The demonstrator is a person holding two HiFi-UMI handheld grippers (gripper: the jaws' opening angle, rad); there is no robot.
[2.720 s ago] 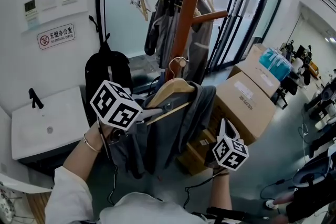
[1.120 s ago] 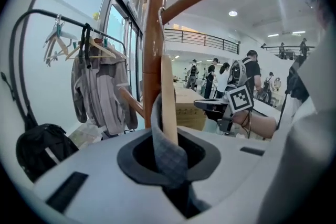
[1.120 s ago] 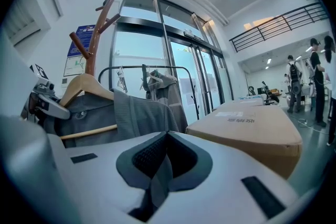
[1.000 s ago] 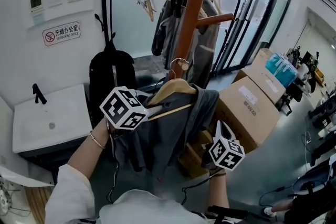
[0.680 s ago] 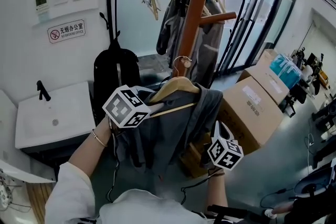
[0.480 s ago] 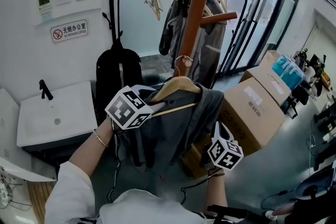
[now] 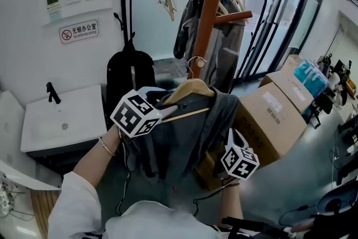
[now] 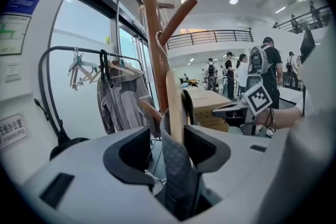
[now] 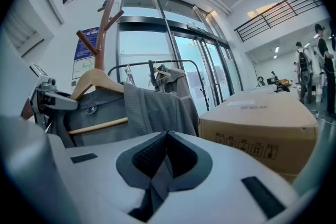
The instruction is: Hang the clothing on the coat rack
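Hanging grey garment at coat rack

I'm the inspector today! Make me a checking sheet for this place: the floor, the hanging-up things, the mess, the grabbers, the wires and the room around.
Surface: grey floor, with a box and a cable on it.
Job's things: grey garment on a wooden hanger; its hook is up at the coat rack, but whether it sits on a peg is unclear.
Clutter: cardboard box beside the rack; black backpack behind.
Grippers: left gripper open, jaws just been opening, hanger and cloth between them unpinched; right gripper shut on the garment's cloth.
Cables: black cable trailing to the floor.
Surroundings: clothes rail with hangers and clothes, white sink, glass doors.
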